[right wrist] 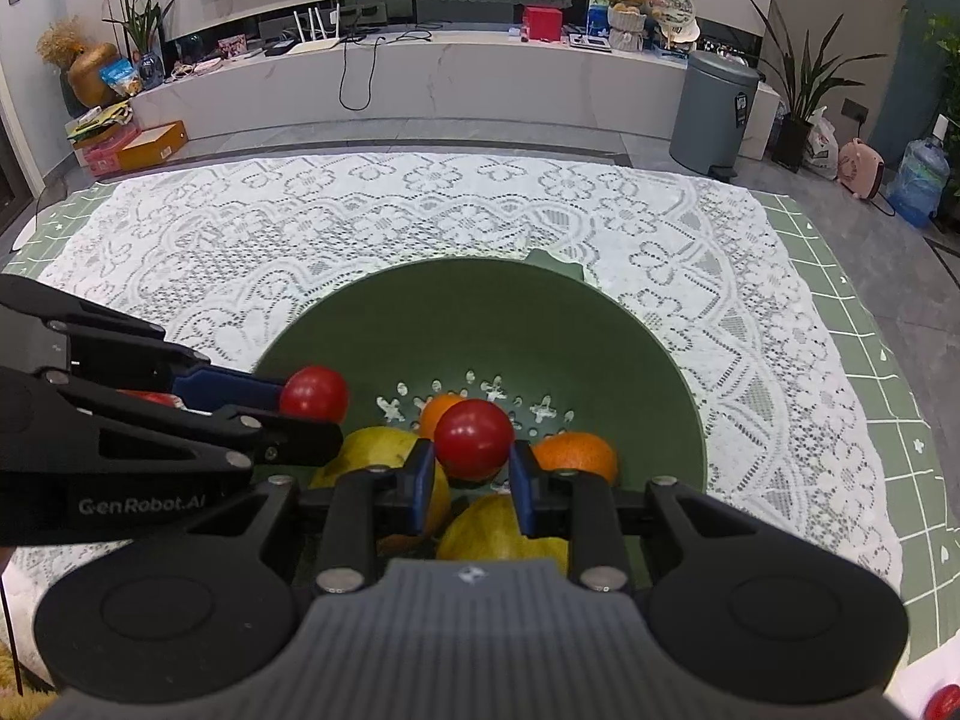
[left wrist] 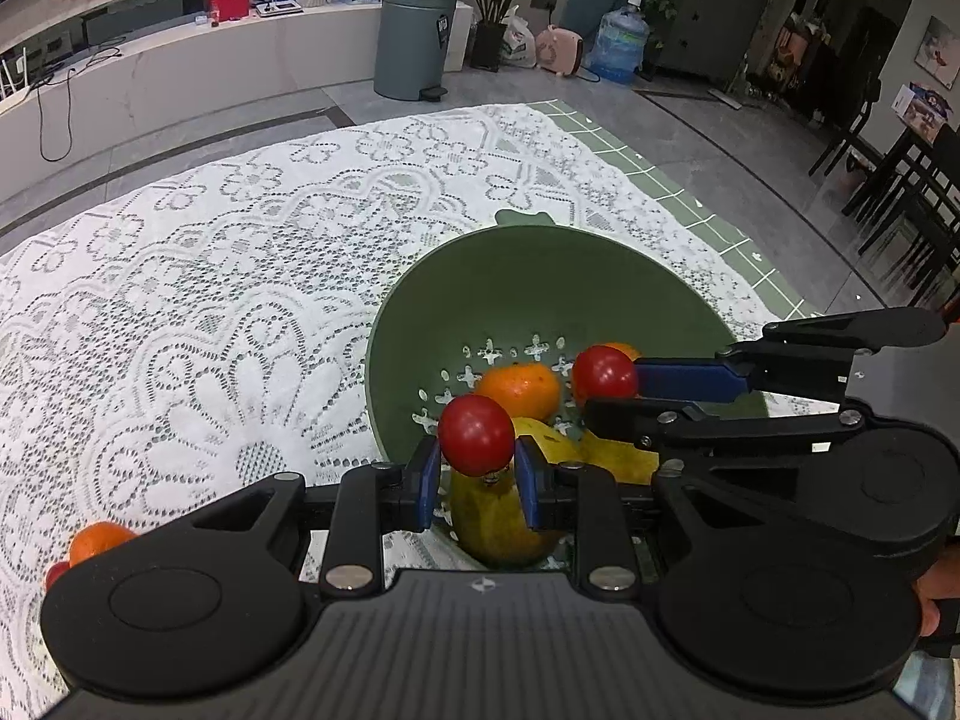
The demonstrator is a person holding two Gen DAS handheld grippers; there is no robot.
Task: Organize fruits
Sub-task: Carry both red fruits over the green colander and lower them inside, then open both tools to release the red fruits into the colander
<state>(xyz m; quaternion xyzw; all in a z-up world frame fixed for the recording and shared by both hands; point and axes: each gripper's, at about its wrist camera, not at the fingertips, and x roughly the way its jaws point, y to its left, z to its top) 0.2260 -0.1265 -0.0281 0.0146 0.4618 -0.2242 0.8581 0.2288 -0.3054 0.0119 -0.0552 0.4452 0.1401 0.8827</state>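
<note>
My left gripper (left wrist: 477, 463) is shut on a small red tomato (left wrist: 476, 433) just over the near rim of a green perforated bowl (left wrist: 540, 282). From the right, my right gripper (left wrist: 613, 391) reaches over the bowl, shut on a second red tomato (left wrist: 603, 373). In the right wrist view the right gripper (right wrist: 471, 468) pinches its tomato (right wrist: 474, 437), and the left gripper (right wrist: 312, 415) enters from the left with its tomato (right wrist: 314, 391). Inside the bowl (right wrist: 480, 306) lie oranges (right wrist: 577, 455) and yellow-green fruits (right wrist: 498, 531).
The bowl stands on a white lace cloth (left wrist: 180, 300) over a green gridded mat (right wrist: 870, 312). One orange (left wrist: 96, 540) and a red fruit (left wrist: 56, 571) lie on the cloth at the left; another red fruit (right wrist: 943, 709) shows at the near right corner.
</note>
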